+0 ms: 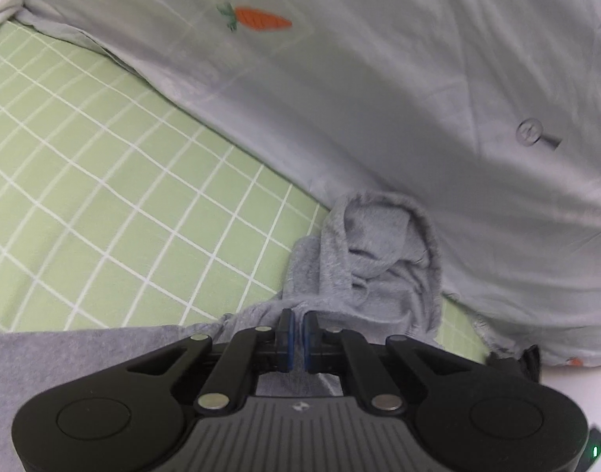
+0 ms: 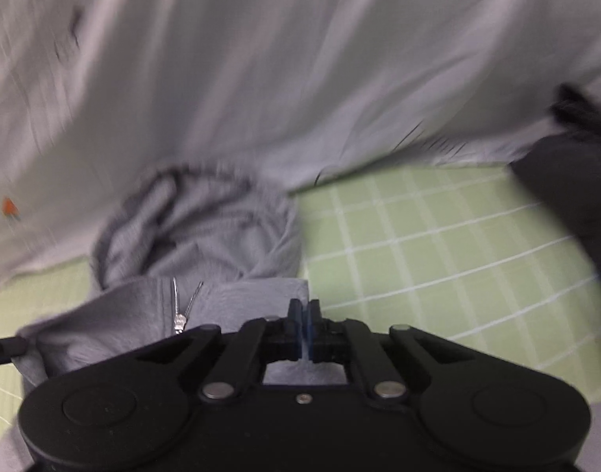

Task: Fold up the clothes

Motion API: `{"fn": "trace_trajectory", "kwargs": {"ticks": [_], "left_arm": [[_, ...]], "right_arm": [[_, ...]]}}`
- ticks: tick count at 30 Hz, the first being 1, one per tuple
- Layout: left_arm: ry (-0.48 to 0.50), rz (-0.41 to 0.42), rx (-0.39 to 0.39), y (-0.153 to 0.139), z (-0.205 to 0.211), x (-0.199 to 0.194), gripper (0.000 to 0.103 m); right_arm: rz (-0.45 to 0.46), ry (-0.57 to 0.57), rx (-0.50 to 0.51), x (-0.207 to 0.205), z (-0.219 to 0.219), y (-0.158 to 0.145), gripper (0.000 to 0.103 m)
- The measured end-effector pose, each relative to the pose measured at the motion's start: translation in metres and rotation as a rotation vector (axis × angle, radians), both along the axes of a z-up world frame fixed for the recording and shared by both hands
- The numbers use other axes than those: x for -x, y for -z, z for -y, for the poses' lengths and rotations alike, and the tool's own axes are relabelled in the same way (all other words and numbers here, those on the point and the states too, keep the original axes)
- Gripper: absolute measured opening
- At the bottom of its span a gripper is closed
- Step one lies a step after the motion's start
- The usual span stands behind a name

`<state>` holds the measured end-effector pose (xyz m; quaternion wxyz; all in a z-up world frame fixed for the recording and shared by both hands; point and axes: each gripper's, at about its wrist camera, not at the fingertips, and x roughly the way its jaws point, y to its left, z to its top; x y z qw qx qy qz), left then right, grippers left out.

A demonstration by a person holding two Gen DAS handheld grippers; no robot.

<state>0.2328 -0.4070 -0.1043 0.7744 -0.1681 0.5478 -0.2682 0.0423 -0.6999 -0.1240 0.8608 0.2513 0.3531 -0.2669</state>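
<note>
A grey fleece zip hoodie (image 1: pixel 375 259) lies bunched on a green checked sheet (image 1: pixel 103 181), its hood curled open. My left gripper (image 1: pixel 298 326) is shut on a fold of its grey cloth near the shoulder. In the blurred right wrist view the same hoodie (image 2: pixel 198 232) shows its hood and a metal zipper pull (image 2: pixel 179 316). My right gripper (image 2: pixel 305 314) is shut on the edge of the hoodie's front panel, cloth pinched between the pads. The rest of the hoodie is hidden under both gripper bodies.
A large pale grey shirt (image 1: pixel 379 90) with an orange carrot patch (image 1: pixel 261 19) and buttons (image 1: pixel 527 133) spreads beyond the hoodie. In the right wrist view the same pale shirt (image 2: pixel 261 70) fills the top, and a dark garment (image 2: pixel 576 181) lies at the right edge.
</note>
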Motion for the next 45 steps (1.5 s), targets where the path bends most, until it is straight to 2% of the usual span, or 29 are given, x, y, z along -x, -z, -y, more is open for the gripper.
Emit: {"fn": "trace_trajectory", "kwargs": {"ticks": [3,6,8,12,14,17,20,23,26,27,28,31,34,38,41,42,45], "left_arm": [[-0.017,0.020,0.006,-0.016,-0.025,0.015,0.004],[-0.019,0.026,0.005,-0.027,-0.053,0.040,0.004],[-0.006,0.038,-0.023,-0.031,-0.070,0.063,0.004],[0.003,0.056,-0.090,-0.031,-0.107,0.111,0.003],[-0.010,0.052,-0.097,-0.027,-0.127,0.130,0.000],[-0.028,0.049,-0.127,-0.020,-0.149,0.149,0.000],[-0.022,0.012,-0.121,-0.014,-0.163,0.158,0.000],[0.005,0.020,-0.150,-0.016,-0.162,0.168,0.000],[0.037,0.032,-0.155,-0.019,-0.154,0.173,0.000],[0.048,0.036,-0.155,-0.020,-0.150,0.174,0.002],[0.058,0.039,-0.150,-0.021,-0.145,0.174,0.008],[0.081,0.055,-0.142,-0.027,-0.127,0.170,0.021],[0.100,0.075,-0.129,-0.034,-0.103,0.155,0.023],[0.130,0.104,-0.125,-0.043,-0.060,0.123,0.025],[0.169,0.122,-0.142,-0.042,-0.019,0.093,0.025],[0.184,0.125,-0.154,-0.040,-0.004,0.083,0.025],[0.234,0.102,-0.220,-0.020,0.038,0.057,0.025]], "right_arm": [[0.041,0.028,0.002,0.042,-0.010,-0.025,0.002],[0.044,0.025,0.018,0.088,-0.026,-0.036,0.002],[0.031,0.019,0.037,0.118,-0.041,-0.040,0.002],[-0.044,0.030,0.176,0.176,-0.076,-0.048,0.000],[-0.046,0.046,0.160,0.205,-0.083,-0.050,0.000],[-0.057,0.016,0.116,0.215,-0.095,-0.038,0.001],[-0.069,-0.018,0.071,0.225,-0.106,-0.026,0.008],[-0.070,-0.032,0.019,0.215,-0.118,-0.015,0.019],[-0.088,-0.055,0.013,0.204,-0.127,-0.008,0.030],[-0.096,-0.060,0.022,0.199,-0.129,-0.008,0.038],[-0.104,-0.069,0.030,0.193,-0.129,-0.008,0.048],[-0.113,-0.088,0.043,0.174,-0.125,-0.012,0.060],[-0.110,-0.098,0.056,0.149,-0.114,-0.017,0.070],[-0.098,-0.125,0.089,0.103,-0.096,-0.022,0.069],[-0.080,-0.168,0.091,0.061,-0.078,-0.021,0.052],[-0.077,-0.186,0.087,0.046,-0.073,-0.018,0.043],[-0.102,-0.239,0.111,0.000,-0.068,0.000,0.041]]}}
